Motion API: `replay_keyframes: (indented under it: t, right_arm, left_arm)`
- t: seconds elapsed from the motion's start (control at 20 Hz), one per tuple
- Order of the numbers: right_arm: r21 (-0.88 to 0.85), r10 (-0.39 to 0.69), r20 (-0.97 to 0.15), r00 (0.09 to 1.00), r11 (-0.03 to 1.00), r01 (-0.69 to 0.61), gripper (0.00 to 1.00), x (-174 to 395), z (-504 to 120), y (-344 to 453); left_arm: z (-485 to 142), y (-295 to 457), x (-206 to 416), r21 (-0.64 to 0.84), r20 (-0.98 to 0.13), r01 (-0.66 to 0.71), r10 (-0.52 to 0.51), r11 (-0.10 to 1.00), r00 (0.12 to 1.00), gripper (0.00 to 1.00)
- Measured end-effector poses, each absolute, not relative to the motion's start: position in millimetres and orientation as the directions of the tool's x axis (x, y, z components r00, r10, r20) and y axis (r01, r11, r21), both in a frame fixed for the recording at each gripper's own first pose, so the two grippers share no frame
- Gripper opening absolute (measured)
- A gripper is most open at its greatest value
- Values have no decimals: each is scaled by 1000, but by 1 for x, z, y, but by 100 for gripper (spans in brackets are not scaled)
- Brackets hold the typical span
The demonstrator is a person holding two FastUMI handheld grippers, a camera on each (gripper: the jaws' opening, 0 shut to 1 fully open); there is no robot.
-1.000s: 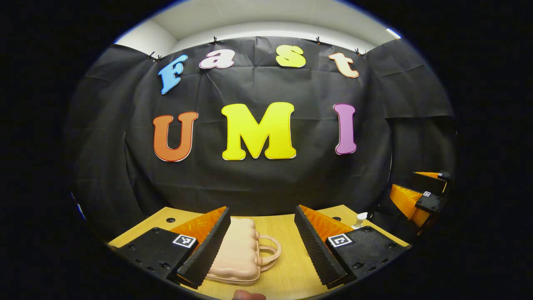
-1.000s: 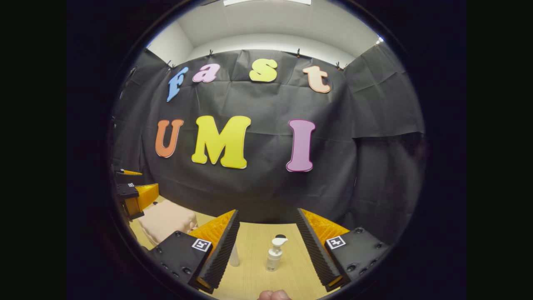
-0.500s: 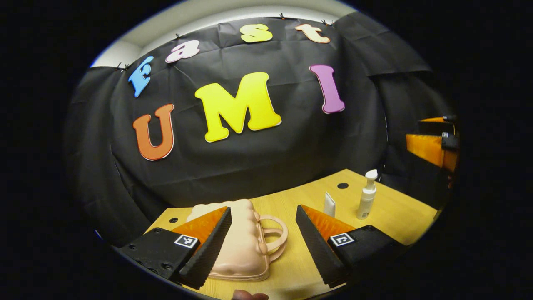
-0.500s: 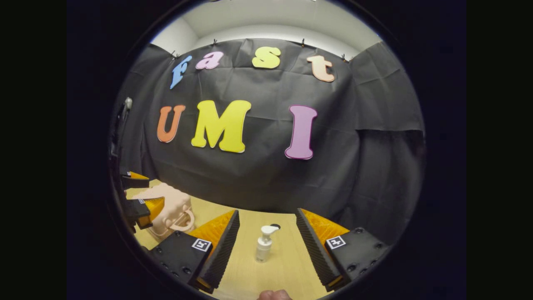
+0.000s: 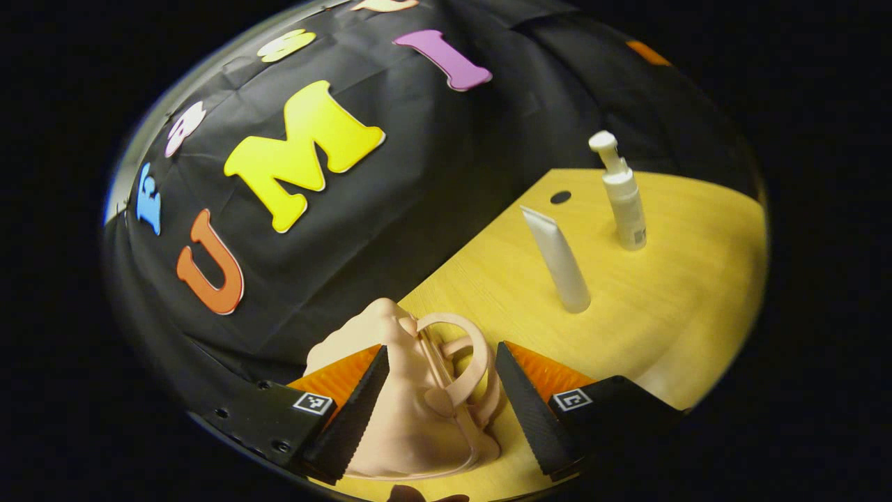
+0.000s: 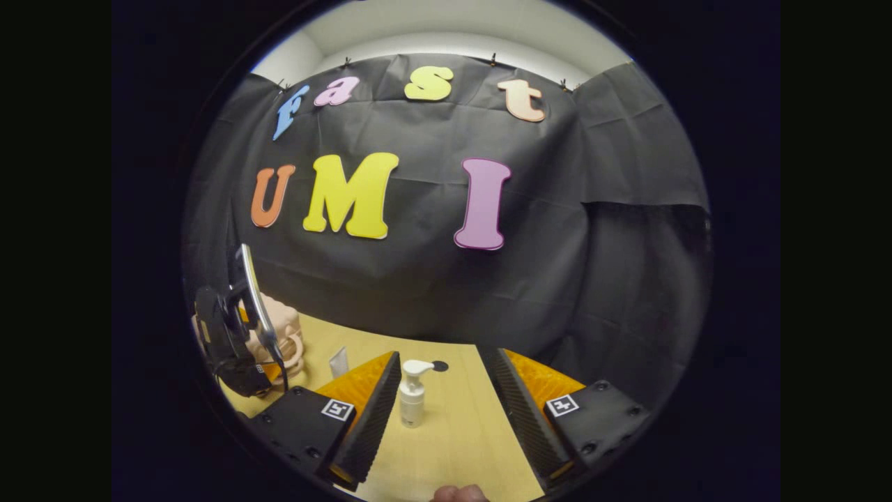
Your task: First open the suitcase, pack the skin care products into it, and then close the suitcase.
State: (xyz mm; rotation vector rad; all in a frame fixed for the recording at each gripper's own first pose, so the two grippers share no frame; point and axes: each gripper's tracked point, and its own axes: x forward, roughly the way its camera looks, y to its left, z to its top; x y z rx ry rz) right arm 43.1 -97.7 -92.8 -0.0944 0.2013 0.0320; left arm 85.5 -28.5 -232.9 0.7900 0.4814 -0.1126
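Now the worktop tilts steeply across the left gripper view, where a second ago it lay level and low: the person has rolled and dipped the left hand-held gripper toward the suitcase. The worktop's far edge meets the black booth wall, and a small round hole sits near that edge.

The suitcase, a small pale pink case with a looped handle, lies closed near the worktop's left end. It has grown in the left gripper view and now sits between that gripper's spread fingers, the handle toward the right finger. The fingers stand apart and neither one clearly presses on the case, so nothing is gripped yet. In the right gripper view the left hand-held gripper's body hangs just over the suitcase at the far left.

The right hand-held gripper is also open and empty, hovering above the worktop; its view has drifted so the pump bottle has slid from centre toward its left finger.

The pump bottle stands upright near the far edge, and the tube stands on its cap just beside it, nearer the suitcase; both are well apart from the case.

My judgement: the opening step is only starting. The left gripper seems to be lining up on the lid or handle, and no product is packed.
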Motion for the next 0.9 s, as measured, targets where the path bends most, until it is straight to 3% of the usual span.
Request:
replay_keyframes:
  t: [0.05,0.3,0.5,0.55,0.7,0.9]
  right_arm:
    - [-93,16,-207,978,995,-35,77,44,-95,-102]
    - [-74,11,-235,972,997,-30,81,43,-111,-122]
    - [-53,24,-250,968,998,-39,81,41,-121,-137]
    - [-52,22,-251,968,998,-36,77,42,-122,-142]
    - [-45,-10,-255,967,999,-2,81,39,-122,-157]
    - [-35,-52,-266,963,998,44,77,27,-125,-158]
  left_arm:
    - [-244,-25,85,671,-479,290,100,683,872,98]
    - [-263,-14,98,711,-525,331,156,620,837,93]
    - [-270,-13,107,744,-532,351,184,569,827,81]
    - [-272,-12,111,750,-533,357,188,557,825,78]
    - [-284,-8,117,760,-550,385,203,524,810,72]
    - [-298,-6,118,727,-596,428,183,537,782,51]
